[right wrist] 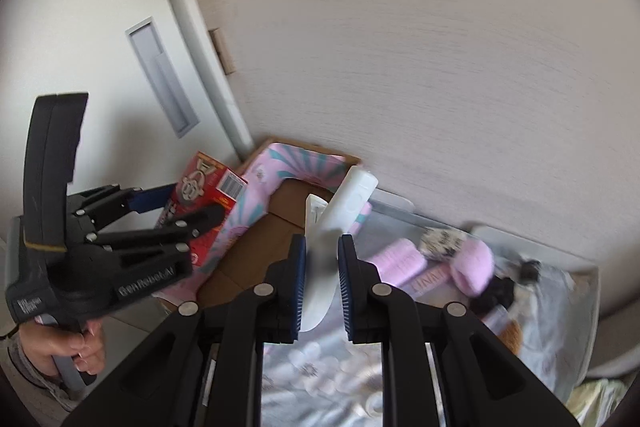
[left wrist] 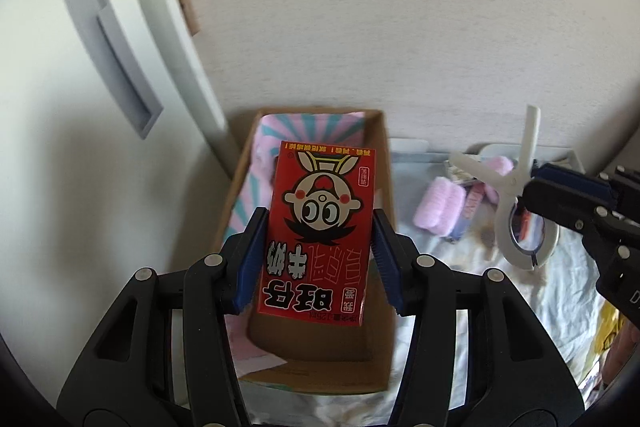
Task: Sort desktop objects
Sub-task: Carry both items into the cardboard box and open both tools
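Left gripper [left wrist: 318, 247] jaws clamp one red milk carton [left wrist: 320, 235], long axis pointing away, print inverted; right gripper [right wrist: 322, 283] jaws pinch one white clip [right wrist: 338, 223], handles pointing away.

- My left gripper [left wrist: 318, 259] has a black plastic frame of forked linkage arms, round silver pivot screws and ribbed blue pads [left wrist: 252, 259].
- My right gripper [right wrist: 322, 281] matches: black arms, silver screws, blue pads.
- White lettering marks the left gripper's body.
- A grey sleeve [right wrist: 24, 367] covers my left wrist.
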### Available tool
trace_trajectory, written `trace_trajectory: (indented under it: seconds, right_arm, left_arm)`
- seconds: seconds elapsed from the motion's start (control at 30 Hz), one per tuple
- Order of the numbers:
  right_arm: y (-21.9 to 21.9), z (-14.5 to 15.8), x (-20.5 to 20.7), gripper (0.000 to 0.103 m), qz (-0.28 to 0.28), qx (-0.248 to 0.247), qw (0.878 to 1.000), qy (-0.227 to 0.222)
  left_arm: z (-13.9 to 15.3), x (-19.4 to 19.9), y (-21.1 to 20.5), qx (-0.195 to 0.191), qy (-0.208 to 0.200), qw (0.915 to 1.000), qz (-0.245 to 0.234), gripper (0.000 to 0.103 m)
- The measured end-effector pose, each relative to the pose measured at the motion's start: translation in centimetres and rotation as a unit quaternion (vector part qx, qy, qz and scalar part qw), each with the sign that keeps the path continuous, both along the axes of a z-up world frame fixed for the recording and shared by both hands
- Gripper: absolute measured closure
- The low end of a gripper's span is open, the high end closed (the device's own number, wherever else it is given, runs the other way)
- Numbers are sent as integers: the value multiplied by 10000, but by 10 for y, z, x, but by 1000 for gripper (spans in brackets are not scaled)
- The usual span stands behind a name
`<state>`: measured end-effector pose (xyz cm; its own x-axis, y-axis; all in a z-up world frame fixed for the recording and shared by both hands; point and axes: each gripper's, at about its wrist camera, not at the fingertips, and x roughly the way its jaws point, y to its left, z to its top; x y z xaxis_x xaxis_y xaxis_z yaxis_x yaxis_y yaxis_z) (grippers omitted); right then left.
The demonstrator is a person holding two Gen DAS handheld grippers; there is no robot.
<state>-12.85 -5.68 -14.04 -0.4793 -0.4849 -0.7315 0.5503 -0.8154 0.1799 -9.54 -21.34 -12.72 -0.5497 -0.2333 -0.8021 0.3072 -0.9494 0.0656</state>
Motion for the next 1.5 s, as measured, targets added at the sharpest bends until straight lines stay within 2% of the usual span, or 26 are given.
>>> trace_trajectory:
  seconds: [0.17,0.33,0.5,0.7,0.77,0.8,0.83,0.87,0.9,1.07,1.27,1.5]
  right_arm:
    - [-48,-21,-27,88,393,48,9986,-338]
    - [-85,-55,-56,88,612,329,9955,-639]
    - [-108,-76,-75,88,754,539,9915,-914]
    - [-115,-96,-84,88,787,694,9889,-1056]
    - [-117,-98,-86,88,781,712,9886,-1069]
    - [-117,-99,-88,82,772,695,9885,-1097]
    - [-117,-101,-90,65,726,723,9882,-1139]
    - [-117,-102,-92,55,641,781,9882,-1155]
    - [-116,-101,-93,41,595,775,9889,-1120]
    - [-105,-82,-92,36,474,569,9936,-848]
    - [-83,-67,-89,35,305,526,9954,-737]
    - [-49,-52,-69,35,214,395,9965,-708]
  left_arm:
    - [-39,-3,-22,132,-422,9989,142,56]
    - [-75,-3,-38,370,-873,9952,222,56]
    - [-92,-5,-47,506,-1028,9932,209,56]
    - [-102,-9,-50,608,-1105,9918,215,56]
    - [-102,-10,-51,646,-1081,9918,212,54]
    - [-102,-11,-51,662,-1071,9919,192,43]
    - [-101,-12,-50,651,-1067,9920,161,18]
    - [-99,-12,-48,596,-1044,9927,133,6]
    - [-97,-11,-46,506,-1004,9936,107,0]
    - [-89,-11,-39,169,-1057,9942,49,0]
    - [-75,-8,-47,320,-987,9943,246,0]
    - [-46,-9,-40,239,-721,9958,521,0]
